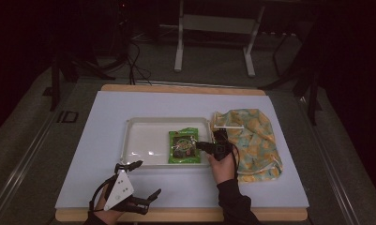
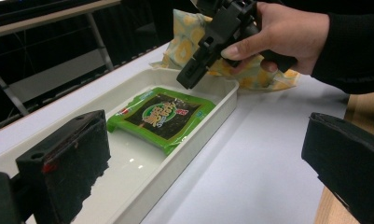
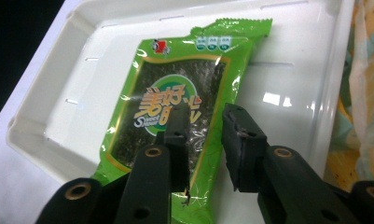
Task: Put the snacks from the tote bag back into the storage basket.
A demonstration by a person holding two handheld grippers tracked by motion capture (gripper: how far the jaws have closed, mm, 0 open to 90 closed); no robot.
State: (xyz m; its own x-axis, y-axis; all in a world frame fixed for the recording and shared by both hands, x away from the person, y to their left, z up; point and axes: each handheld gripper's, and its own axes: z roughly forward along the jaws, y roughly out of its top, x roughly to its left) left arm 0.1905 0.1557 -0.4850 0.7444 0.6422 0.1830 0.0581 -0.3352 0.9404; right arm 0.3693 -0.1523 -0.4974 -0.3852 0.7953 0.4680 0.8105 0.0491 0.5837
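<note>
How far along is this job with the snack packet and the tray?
Done: the green snack packet lies flat inside the white tray. In hand: the right tool hovers just over the packet, jaws apart with nothing between them. The left tool waits open at the near table edge. Left: drawing the right tool clear; the yellow patterned bag beside the tray may hold more.

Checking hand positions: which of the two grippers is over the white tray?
The right gripper, jaws open above the green snack packet in the tray; the left gripper sits near the table edge.
</note>
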